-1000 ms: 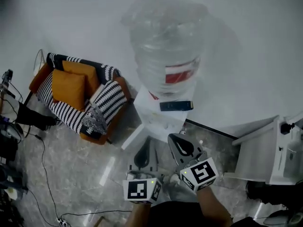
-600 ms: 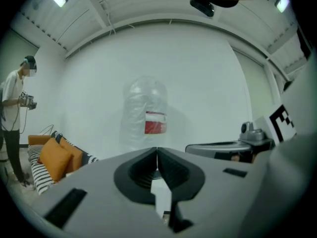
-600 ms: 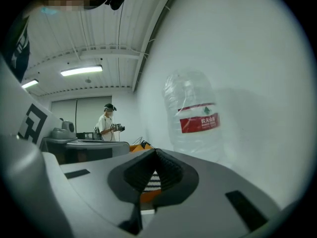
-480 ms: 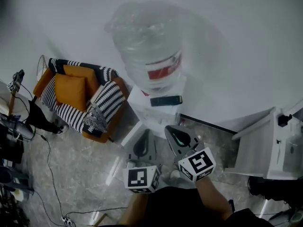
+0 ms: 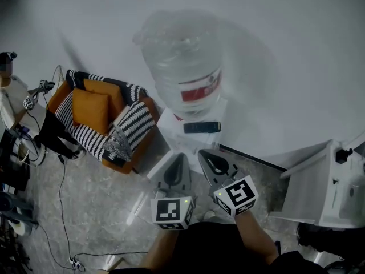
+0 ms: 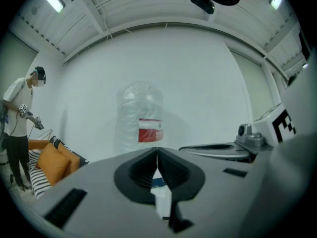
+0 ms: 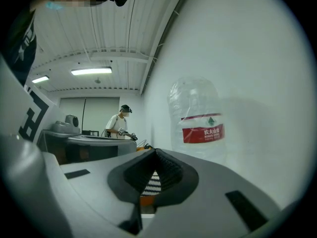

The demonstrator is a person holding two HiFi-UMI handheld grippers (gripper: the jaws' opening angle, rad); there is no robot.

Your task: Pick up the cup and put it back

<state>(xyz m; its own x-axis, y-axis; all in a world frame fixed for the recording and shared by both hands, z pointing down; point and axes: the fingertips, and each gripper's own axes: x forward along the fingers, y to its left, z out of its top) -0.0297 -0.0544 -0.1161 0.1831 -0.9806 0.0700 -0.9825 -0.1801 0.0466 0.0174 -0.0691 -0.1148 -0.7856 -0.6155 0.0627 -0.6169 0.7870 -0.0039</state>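
Looking down in the head view, the left gripper (image 5: 179,157) and the right gripper (image 5: 205,154) are hovering side by side, just apart, both pointing toward a white dispenser (image 5: 181,146) that is carrying a big water bottle (image 5: 185,61). A striped armchair (image 5: 134,121) with an orange cushion (image 5: 91,108) is standing to the dispenser's left. No cup is showing anywhere here. In the left gripper view, the jaws are meeting at their tips with nothing between them, and the bottle is rising ahead against the wall, while a person (image 6: 17,123) is standing far off at the left. In the right gripper view, the jaws are likewise pressing together on nothing, with the bottle's red label showing ahead to the right. The cup is not appearing in this view either, so its place cannot be told. Judging by the task alone, a cup is probably going to feel light and stiff but easy to tip or squash, so a gentle pinch across its side wall, below the rim, is looking safest.
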